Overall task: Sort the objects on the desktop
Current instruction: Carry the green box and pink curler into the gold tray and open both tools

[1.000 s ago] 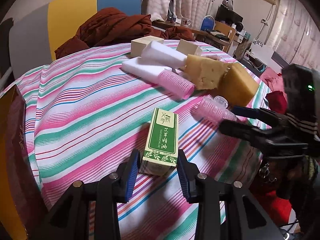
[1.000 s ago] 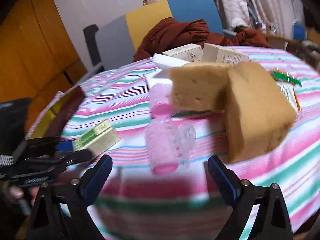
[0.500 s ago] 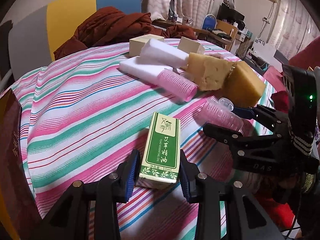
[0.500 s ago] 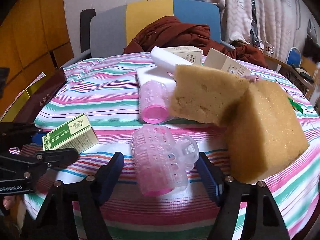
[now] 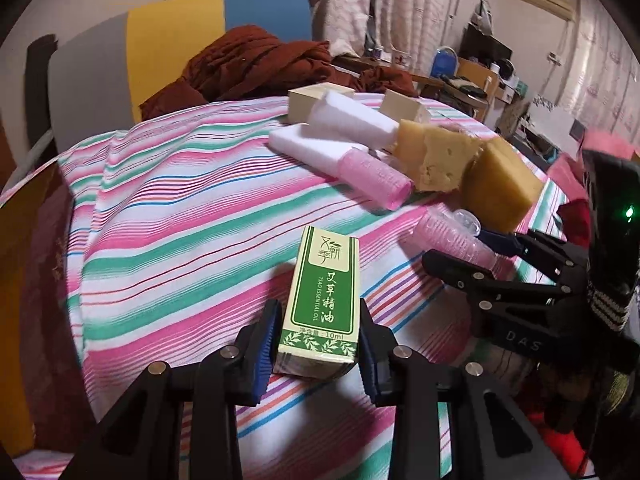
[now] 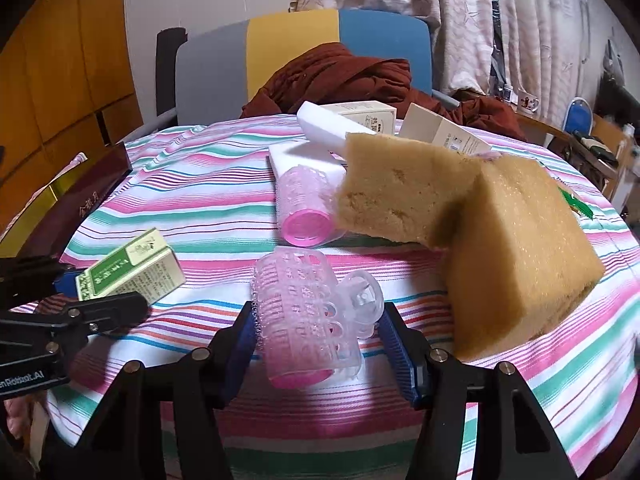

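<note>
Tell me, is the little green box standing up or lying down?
Lying down. The green essential oil box rests on its long side on the striped tablecloth, printed face up, with the left tongs shut on its end.

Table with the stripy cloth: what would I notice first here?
Probably the two big tan sponges leaning together at the right of the striped cloth. Next, the pink hair roller between the right hand-held gripper fingers, which have just been closing, and the green box clamped in the left hand-held gripper.

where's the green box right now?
The green box sits clamped in the left gripper at the near edge of the striped tablecloth; in the right wrist view it lies left of the pink hair roller.
</note>
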A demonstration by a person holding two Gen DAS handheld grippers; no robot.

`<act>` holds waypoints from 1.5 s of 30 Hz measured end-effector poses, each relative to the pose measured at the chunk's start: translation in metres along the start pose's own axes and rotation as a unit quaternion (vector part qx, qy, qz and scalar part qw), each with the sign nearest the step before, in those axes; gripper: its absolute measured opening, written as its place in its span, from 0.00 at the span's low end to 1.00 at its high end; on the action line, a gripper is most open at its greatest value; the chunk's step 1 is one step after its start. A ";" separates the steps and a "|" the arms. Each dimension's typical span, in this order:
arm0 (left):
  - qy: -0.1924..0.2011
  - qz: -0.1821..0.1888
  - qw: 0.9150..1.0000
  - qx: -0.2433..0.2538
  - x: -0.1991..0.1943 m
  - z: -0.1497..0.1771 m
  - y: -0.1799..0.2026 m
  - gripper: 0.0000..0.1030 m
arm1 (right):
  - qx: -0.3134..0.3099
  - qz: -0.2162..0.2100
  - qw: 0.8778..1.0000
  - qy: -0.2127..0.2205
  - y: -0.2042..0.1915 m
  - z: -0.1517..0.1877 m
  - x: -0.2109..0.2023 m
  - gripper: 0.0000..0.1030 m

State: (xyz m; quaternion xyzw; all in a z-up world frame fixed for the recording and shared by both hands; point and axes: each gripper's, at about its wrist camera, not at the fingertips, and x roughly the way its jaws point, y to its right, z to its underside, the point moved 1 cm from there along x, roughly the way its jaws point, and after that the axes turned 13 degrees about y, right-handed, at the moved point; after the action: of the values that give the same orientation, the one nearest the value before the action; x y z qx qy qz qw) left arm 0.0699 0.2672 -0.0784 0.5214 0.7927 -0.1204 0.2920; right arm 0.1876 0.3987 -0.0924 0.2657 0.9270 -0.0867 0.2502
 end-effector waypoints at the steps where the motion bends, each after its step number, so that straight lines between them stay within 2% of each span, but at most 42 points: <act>1: 0.003 -0.006 1.000 -0.003 -0.003 -0.001 -0.002 0.34 | 0.001 0.002 1.000 0.000 -0.001 0.000 0.000 0.59; 11: 0.041 -0.039 0.998 -0.023 -0.046 -0.015 -0.019 0.35 | -0.023 -0.010 1.000 0.010 -0.032 -0.016 -0.005 0.59; 19: 0.085 -0.100 0.990 -0.050 -0.102 -0.030 -0.062 0.35 | -0.049 -0.049 0.997 0.042 -0.084 -0.046 -0.010 0.59; 24: 0.102 -0.163 0.979 -0.074 -0.135 -0.028 -0.108 0.35 | -0.067 -0.096 0.991 0.063 -0.133 -0.072 -0.008 0.59; 31: 0.103 -0.253 0.955 -0.120 -0.159 -0.009 -0.182 0.35 | -0.094 -0.155 0.981 0.073 -0.210 -0.094 0.005 0.59; 38: 0.088 -0.312 0.933 -0.158 -0.162 0.006 -0.236 0.35 | -0.125 -0.187 0.973 0.045 -0.280 -0.112 0.034 0.59; 45: 0.053 -0.333 0.926 -0.168 -0.148 0.020 -0.262 0.35 | -0.141 -0.205 0.969 -0.011 -0.328 -0.110 0.073 0.61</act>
State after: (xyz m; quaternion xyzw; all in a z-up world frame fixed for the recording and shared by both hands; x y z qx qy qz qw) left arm -0.1161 0.0336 -0.0374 0.1760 0.9436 -0.0478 0.2762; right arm -0.0883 0.1870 -0.0257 0.0312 0.9617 -0.0076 0.2720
